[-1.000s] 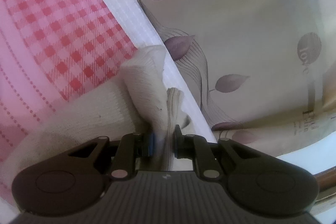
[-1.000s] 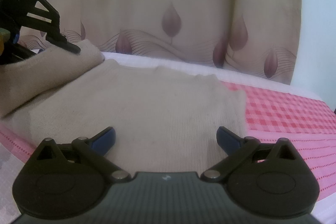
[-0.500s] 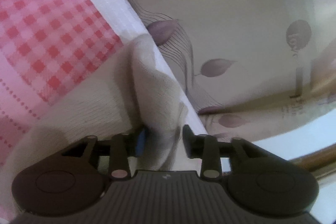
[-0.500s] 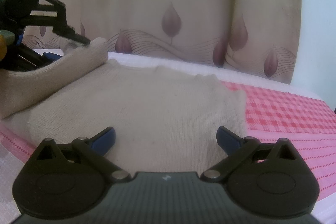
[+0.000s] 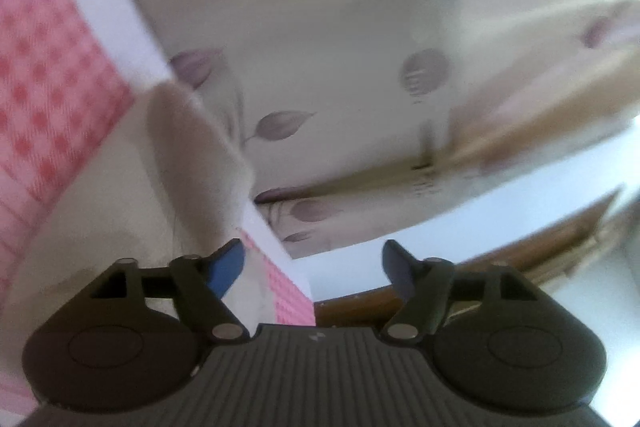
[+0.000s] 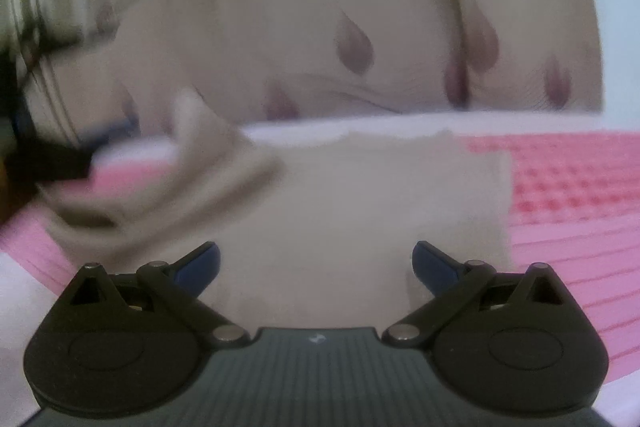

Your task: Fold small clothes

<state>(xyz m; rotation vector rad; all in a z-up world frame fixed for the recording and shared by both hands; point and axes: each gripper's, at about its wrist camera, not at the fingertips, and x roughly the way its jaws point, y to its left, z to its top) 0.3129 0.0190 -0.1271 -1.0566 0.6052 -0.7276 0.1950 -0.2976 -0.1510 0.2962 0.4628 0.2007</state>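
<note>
Garment (image 6: 360,211), beige knit, lies flat on a pink bedsheet (image 6: 568,227), with one sleeve (image 6: 208,163) doubled over its body on the left in the right wrist view. The sheet has a red-checked band and a white border along the far edge, and a curtain (image 6: 360,7) printed with mauve leaves hangs just behind that edge.

The right tongs (image 6: 316,265) stand wide over the near part of the garment; nothing sits between the blue pads (image 6: 200,263), and whether they touch the cloth cannot be told.

In the left wrist view the picture is blurred. The left tongs (image 5: 314,267) are opening, and no cloth is between the fingers; the gap shows only the sheet's white border and a bit of pink. The folded sleeve (image 5: 192,163) rises just beyond the blue pad (image 5: 224,269) on the left of that view, apart from the other finger. A brown wooden rail (image 5: 520,247) runs behind, below the curtain (image 5: 360,67).

In the right wrist view the left tongs appear as a dark blur (image 6: 44,163) at the left edge, beside the sleeve.
</note>
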